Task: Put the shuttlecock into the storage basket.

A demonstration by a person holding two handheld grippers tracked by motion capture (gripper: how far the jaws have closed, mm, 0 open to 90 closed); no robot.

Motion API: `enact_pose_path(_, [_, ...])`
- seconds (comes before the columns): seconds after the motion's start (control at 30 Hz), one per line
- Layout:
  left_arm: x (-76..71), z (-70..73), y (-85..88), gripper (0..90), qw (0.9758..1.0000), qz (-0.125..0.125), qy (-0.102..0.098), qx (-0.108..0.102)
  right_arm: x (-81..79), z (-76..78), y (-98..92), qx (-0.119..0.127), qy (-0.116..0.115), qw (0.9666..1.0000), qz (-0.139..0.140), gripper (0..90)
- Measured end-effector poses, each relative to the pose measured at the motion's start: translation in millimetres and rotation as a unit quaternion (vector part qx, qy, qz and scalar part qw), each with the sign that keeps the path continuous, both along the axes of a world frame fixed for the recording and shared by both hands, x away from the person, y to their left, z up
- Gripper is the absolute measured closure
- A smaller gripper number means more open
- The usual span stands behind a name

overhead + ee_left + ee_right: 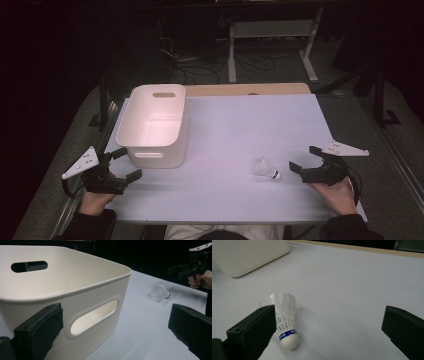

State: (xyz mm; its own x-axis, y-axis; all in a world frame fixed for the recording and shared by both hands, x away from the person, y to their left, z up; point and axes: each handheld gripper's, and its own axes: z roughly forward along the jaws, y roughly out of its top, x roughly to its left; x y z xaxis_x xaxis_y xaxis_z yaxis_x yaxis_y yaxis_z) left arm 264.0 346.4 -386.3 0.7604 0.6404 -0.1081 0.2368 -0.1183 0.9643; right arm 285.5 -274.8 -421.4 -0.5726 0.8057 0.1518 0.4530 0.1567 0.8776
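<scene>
A white shuttlecock [265,169] lies on its side on the white table [235,130], cork end toward the right; it shows close up [285,320] with a blue band near the cork, and farther off [160,292]. My right gripper [306,159] stands open just right of it, its left jaw beside the feathers, nothing held [327,332]. A white plastic bin [152,125] with handle slots sits at the left and looks empty. My left gripper [124,164] is open at the bin's near left corner [112,335], facing its handle slot [93,316].
A wooden table edge [247,89] runs behind the white surface. Beyond it are a dark floor with cables [200,65] and a white desk frame [272,35]. The other hand and gripper [192,267] show far across the table in the left gripper view.
</scene>
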Motion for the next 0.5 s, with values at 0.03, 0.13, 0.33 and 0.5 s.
enact_pose_path(0.03, [-0.2,0.1,0.1,0.0,1.0000,0.000,0.000,0.000,0.0,0.0,0.0,0.000,0.000,1.0000,0.000,0.0])
enact_pose_path(0.13, [-0.2,0.0,0.0,0.0,1.0000,-0.001,0.000,0.000,-0.2,0.0,0.1,0.000,0.000,1.0000,0.001,0.0])
enact_pose_path(0.33, [-0.3,0.0,-0.1,0.0,1.0000,-0.003,0.000,-0.001,-0.3,0.0,0.5,0.001,0.000,1.0000,0.002,0.0])
enact_pose_path(0.5, [-0.5,0.1,-0.1,0.0,1.0000,-0.003,0.000,-0.002,-0.8,0.2,1.1,0.000,0.001,1.0000,0.004,0.0])
